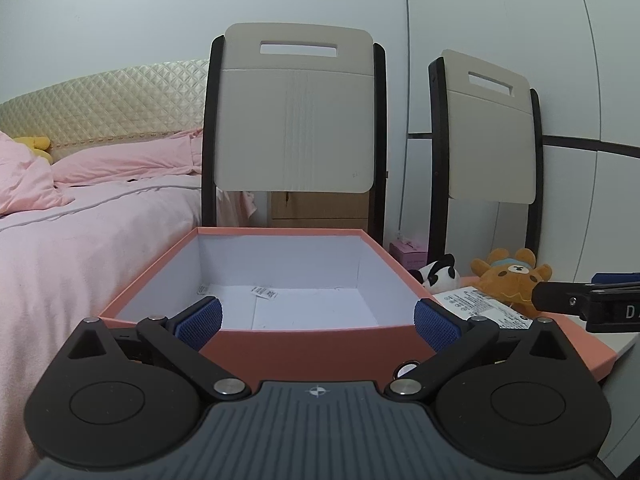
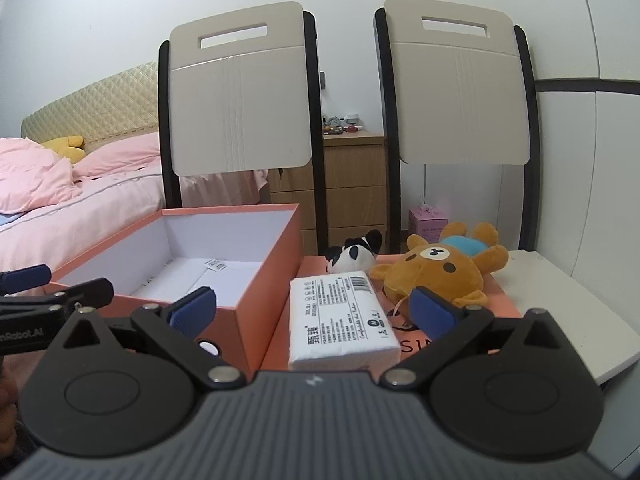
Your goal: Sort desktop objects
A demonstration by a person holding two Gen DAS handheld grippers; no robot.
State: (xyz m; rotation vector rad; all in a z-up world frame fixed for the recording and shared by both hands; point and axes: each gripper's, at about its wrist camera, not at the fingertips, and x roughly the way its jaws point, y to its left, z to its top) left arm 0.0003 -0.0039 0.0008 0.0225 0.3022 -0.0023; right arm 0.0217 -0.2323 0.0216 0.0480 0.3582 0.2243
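Observation:
An open salmon-pink box [image 1: 288, 348] [image 2: 276, 276] with a white, empty inside stands on the white table. To its right its pink lid [image 2: 500, 304] lies flat and carries a white tissue pack [image 2: 340, 316] [image 1: 480, 304], a brown teddy bear [image 2: 440, 268] [image 1: 512, 276] and a black-and-white plush [image 2: 354, 254] [image 1: 438, 274]. My left gripper [image 1: 318, 322] stands open in front of the box's near wall, holding nothing. Just short of the tissue pack, my right gripper [image 2: 314, 308] is open with nothing between its pads.
Two folding chairs [image 2: 240, 104] [image 2: 456, 84] lean against the wall behind the table. A bed with pink bedding [image 1: 80, 216] lies to the left. A wooden drawer unit [image 2: 352, 184] and a small pink box [image 2: 426, 220] sit behind. The white table's edge [image 2: 600, 344] curves at the right.

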